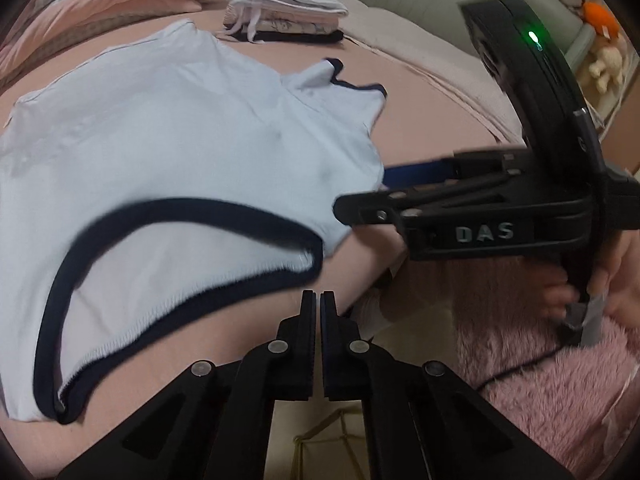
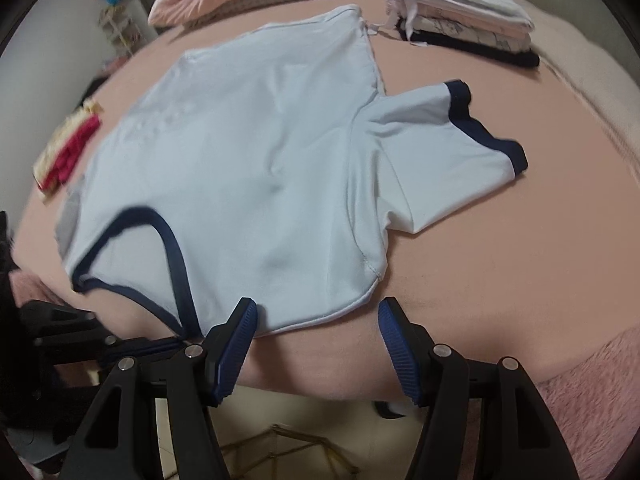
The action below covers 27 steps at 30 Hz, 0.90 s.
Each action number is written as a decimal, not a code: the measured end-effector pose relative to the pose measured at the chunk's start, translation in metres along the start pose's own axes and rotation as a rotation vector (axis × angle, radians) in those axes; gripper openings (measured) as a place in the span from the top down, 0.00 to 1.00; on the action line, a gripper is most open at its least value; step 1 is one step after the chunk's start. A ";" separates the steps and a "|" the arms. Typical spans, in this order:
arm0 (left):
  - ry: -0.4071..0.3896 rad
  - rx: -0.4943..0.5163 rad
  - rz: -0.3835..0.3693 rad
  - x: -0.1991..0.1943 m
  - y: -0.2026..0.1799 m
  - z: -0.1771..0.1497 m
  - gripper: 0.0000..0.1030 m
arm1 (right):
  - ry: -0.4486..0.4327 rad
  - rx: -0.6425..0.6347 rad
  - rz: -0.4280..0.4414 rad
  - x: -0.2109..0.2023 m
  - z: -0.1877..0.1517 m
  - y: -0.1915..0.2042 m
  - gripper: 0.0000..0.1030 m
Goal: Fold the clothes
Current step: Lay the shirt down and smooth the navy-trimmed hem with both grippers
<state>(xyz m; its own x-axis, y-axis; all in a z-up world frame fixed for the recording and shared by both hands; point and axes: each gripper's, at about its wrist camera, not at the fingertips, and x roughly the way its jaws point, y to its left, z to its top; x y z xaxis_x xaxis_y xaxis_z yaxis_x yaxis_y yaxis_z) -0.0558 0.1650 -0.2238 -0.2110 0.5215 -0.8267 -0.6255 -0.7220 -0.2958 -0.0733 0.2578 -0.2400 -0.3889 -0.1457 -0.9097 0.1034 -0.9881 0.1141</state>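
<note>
Pale blue with navy trim, the T-shirt (image 2: 248, 152) lay flat on the pink bed (image 2: 480, 248), its neckline (image 1: 168, 280) toward the near edge and one sleeve (image 2: 452, 140) spread out to the side. The left claw (image 1: 319, 304) had closed with nothing between its pads, just off the collar. The right claw (image 2: 318, 320) stood wide open, straddling the shirt's near shoulder edge without gripping it. A stack of folded clothes (image 2: 460, 20) sat at the bed's far side.

Pale blue T-shirt (image 2: 256, 152), navy trim; pink bedsheet (image 2: 460, 248); black tools, blue pads (image 2: 236, 344).
</note>
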 end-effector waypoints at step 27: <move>-0.109 -0.302 0.221 -0.051 0.084 0.017 0.97 | -0.152 -0.041 0.303 -0.033 0.014 0.031 0.38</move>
<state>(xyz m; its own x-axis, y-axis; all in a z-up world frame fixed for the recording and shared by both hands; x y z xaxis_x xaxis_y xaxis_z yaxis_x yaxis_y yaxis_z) -0.1102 0.0848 -0.1983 -0.4049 0.3716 -0.8355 -0.3102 -0.9153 -0.2568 -0.0697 0.2308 -0.2009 -0.4667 -0.4415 -0.7663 0.2710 -0.8962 0.3513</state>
